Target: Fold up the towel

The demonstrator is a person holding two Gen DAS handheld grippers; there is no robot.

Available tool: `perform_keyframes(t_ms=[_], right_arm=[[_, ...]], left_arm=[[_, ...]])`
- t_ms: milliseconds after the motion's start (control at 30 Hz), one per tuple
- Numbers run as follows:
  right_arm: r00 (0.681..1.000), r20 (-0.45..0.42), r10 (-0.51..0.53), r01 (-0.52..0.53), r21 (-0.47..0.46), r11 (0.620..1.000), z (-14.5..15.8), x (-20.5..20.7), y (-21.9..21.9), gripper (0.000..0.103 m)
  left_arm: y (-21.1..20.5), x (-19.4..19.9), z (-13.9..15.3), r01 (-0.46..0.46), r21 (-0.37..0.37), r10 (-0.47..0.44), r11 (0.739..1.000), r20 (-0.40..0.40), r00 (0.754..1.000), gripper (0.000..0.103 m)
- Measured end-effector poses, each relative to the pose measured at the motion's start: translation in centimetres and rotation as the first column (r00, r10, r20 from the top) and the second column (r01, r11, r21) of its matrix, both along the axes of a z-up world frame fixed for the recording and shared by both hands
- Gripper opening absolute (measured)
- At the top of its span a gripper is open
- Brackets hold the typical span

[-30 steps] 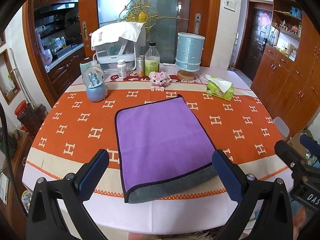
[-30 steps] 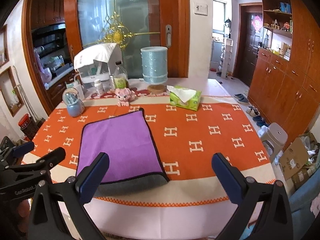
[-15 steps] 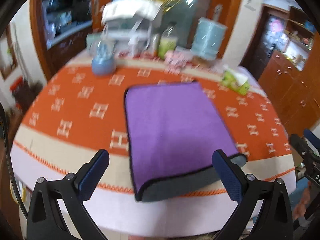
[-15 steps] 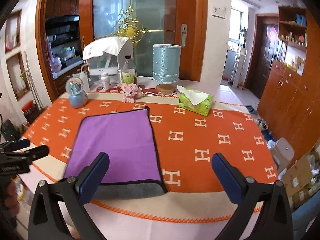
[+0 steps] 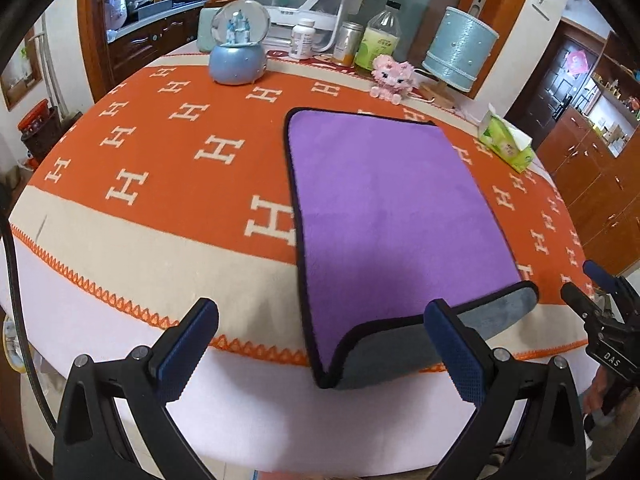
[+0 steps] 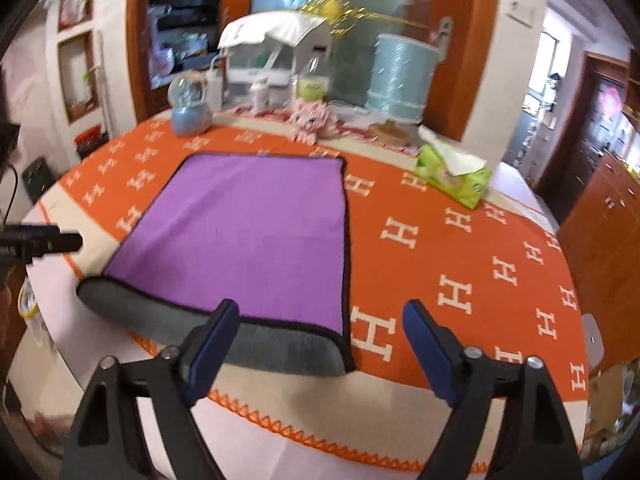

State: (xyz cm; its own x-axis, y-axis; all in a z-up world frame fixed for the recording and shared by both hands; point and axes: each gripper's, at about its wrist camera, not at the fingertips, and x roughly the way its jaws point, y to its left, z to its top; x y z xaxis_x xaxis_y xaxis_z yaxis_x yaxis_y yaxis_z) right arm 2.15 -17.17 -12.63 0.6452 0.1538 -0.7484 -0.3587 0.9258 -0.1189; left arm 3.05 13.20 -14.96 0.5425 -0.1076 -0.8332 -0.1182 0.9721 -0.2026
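Observation:
A purple towel [image 5: 384, 204] with a black hem lies flat on the orange tablecloth, folded over so its grey underside shows along the near edge [image 5: 400, 344]. It also shows in the right wrist view [image 6: 256, 232]. My left gripper [image 5: 320, 356] is open and empty, low over the towel's near left corner. My right gripper [image 6: 320, 348] is open and empty, just above the towel's near right corner. The right gripper shows at the right edge of the left wrist view [image 5: 604, 320]; the left one shows at the left edge of the right wrist view [image 6: 40, 242].
At the far side of the table [image 5: 120, 220] stand a snow globe [image 5: 239, 54], bottles [image 5: 378, 40], a pink toy [image 5: 390, 76], a light blue cylinder [image 5: 460, 54] and a green tissue pack [image 5: 506, 144]. Wooden cabinets [image 5: 600, 184] stand to the right.
Both grippers have moved down and closer to the towel's near edge. The left has swung toward its left corner, the right toward its right corner. The towel has not moved.

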Motion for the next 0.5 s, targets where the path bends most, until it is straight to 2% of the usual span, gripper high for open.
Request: perform_keyframes(t_ms=[200, 267, 367, 500], right_arm=[[0.992, -0.114, 0.045, -0.043, 0.023, 0.999, -2.7, 1.9, -1.4, 0.066], [0.987, -0.143, 0.068, -0.063, 0.037, 0.997, -3.2, 2.4, -1.8, 0.061], [0.977, -0.184, 0.105, -0.095, 0.061, 0.994, -4.0, 3.0, -2.3, 0.053], [0.957, -0.244, 0.156, -0.139, 0.088, 0.986, -5.0, 3.8, -2.9, 0.045]], left_arm=[[0.0, 0.5, -2.1, 0.045, -0.065, -0.049, 0.997, -0.061, 0.997, 0.099], [-0.2, 0.4, -2.5, 0.074, -0.081, -0.080, 0.994, -0.066, 0.995, 0.095], [-0.6, 0.4, -2.6, 0.106, -0.085, -0.111, 0.991, -0.060, 0.992, 0.094], [-0.8, 0.5, -2.7, 0.151, -0.116, -0.159, 0.982, -0.062, 0.985, 0.083]])
